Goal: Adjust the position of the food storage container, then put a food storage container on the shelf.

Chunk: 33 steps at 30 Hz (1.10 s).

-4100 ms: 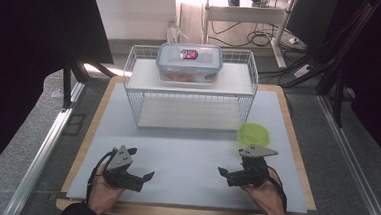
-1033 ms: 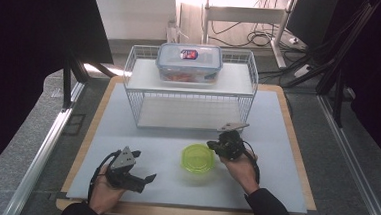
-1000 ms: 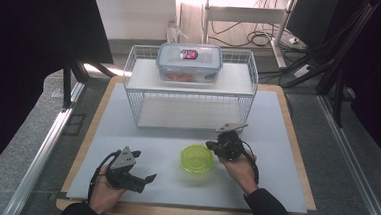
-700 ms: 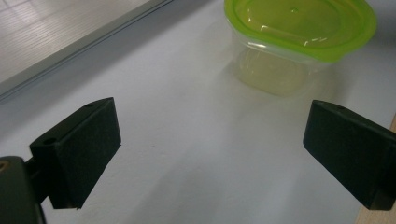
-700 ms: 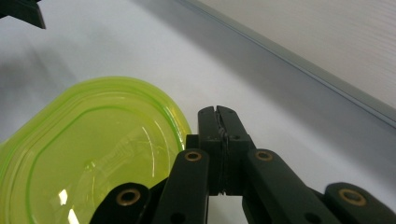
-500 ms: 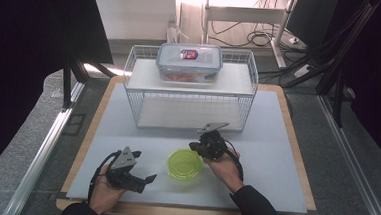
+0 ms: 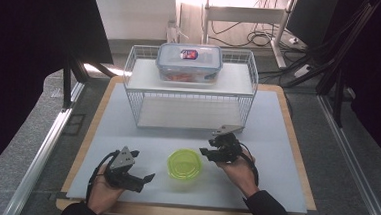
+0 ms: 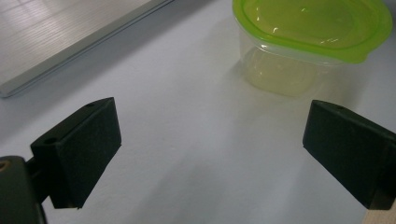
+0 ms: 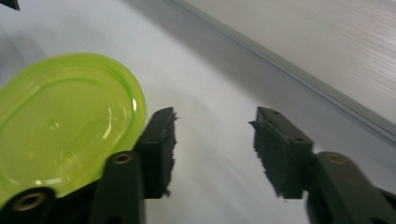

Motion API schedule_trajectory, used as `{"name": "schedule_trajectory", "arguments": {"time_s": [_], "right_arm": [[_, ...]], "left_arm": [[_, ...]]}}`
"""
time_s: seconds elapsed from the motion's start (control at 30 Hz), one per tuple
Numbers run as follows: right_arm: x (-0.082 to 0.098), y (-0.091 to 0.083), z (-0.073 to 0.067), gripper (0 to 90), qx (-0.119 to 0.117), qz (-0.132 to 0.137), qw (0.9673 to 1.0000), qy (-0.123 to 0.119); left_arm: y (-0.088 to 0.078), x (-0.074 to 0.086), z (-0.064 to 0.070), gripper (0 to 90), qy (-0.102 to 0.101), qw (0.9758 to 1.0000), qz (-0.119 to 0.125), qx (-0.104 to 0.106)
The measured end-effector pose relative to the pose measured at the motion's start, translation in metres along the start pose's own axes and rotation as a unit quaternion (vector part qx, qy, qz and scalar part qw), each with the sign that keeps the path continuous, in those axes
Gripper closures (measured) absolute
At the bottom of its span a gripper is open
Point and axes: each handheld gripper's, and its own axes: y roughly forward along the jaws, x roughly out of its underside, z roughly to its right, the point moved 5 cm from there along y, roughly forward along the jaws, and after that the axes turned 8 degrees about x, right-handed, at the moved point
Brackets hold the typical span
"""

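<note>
A small clear tub with a lime-green lid (image 7: 184, 165) stands upright on the white mat, near the front middle. My right gripper (image 7: 207, 152) is just right of it, with its jaws pointed left. Those jaws have just been opening, with nothing between them. In the right gripper view the green lid (image 9: 60, 126) lies left of the open right gripper (image 9: 215, 137), outside the left jaw. My left gripper (image 7: 143, 179) rests at the front left, open. In its own view the left gripper (image 8: 212, 140) is empty and the tub (image 8: 308, 37) sits beyond the right jaw.
A white wire rack (image 7: 189, 95) stands at the back middle of the mat. On its top shelf sits a clear lidded box (image 7: 188, 62) with a red label. The wooden table edge (image 7: 296, 144) runs along the right.
The right gripper carried the green-lidded tub from the right side to the front middle and set it down. Its jaws have since parted, letting go, and it has drawn slightly right. The left gripper stayed put.
</note>
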Motion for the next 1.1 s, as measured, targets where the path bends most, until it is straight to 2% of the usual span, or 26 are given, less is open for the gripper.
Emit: {"name": "schedule_trajectory", "arguments": {"time_s": [0.2, 0.47, 0.53, 0.63, 0.7, 0.87, 0.97, 1.1], "right_arm": [[0.008, -0.014, 0.006, 31.7, 0.016, 0.010, 0.9998, -0.001], [0.023, -0.020, 0.008, 20.2, 0.016, 0.007, 0.9998, 0.013], [0.024, -0.021, 0.008, 14.9, 0.015, 0.010, 0.9997, 0.015], [0.025, -0.024, 0.006, 8.9, 0.012, 0.013, 0.9997, 0.015], [0.027, -0.025, 0.003, 5.6, 0.008, 0.007, 0.9999, 0.009], [0.029, -0.028, -0.001, 6.0, 0.006, -0.011, 0.9998, 0.016], [0.026, -0.034, -0.003, 13.3, 0.004, -0.006, 0.9996, 0.026], [0.024, -0.038, -0.008, 26.9, -0.024, 0.001, 0.9982, 0.054]], "left_arm": [[-0.001, 0.001, -0.002, 4.2, -0.002, 1.0000, -0.001, -0.002], [0.000, 0.002, -0.002, 4.2, -0.001, 1.0000, -0.005, -0.002], [0.000, 0.002, -0.002, 4.2, -0.002, 1.0000, -0.005, -0.002], [0.000, 0.002, -0.002, 4.2, -0.003, 1.0000, -0.004, -0.002], [0.000, 0.002, -0.002, 4.2, -0.004, 1.0000, -0.005, -0.001], [0.000, 0.002, -0.002, 4.3, -0.003, 1.0000, -0.007, -0.002], [0.000, 0.002, -0.002, 4.4, -0.003, 1.0000, -0.006, -0.003], [0.000, 0.002, -0.001, 4.4, -0.001, 1.0000, -0.006, -0.003]]}}
